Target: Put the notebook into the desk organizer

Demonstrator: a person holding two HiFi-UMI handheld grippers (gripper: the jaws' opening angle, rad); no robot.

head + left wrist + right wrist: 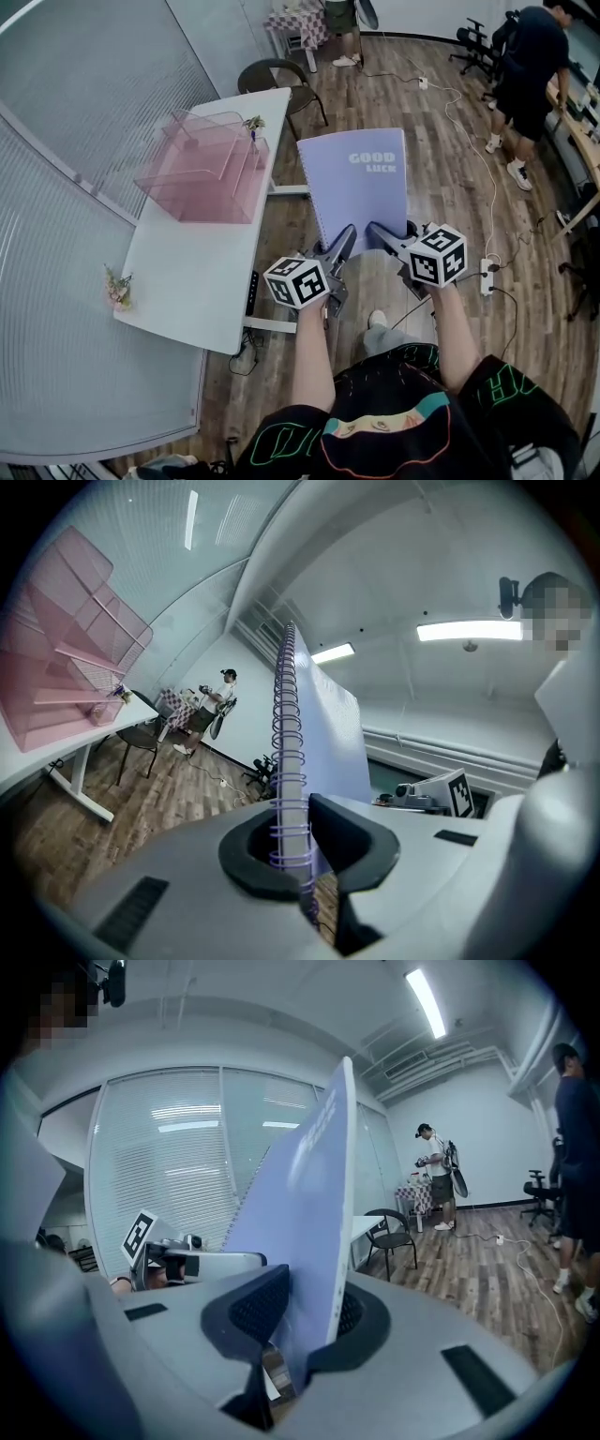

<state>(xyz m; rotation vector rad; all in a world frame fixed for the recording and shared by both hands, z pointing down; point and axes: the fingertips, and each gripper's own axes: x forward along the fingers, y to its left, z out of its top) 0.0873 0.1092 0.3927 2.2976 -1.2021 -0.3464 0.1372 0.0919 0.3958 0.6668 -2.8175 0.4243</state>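
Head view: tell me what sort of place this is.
Probably an office or lab workroom: a white desk carrying a pink desk organizer, a ribbed glass partition beside it, and an office chair on wood-look flooring.

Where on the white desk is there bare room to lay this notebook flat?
The white desk is bare in its near half, between the pink organizer and the flower bunch at its left edge. The notebook should fit there. The far half is crowded: organizer and a tiny vase fill it.
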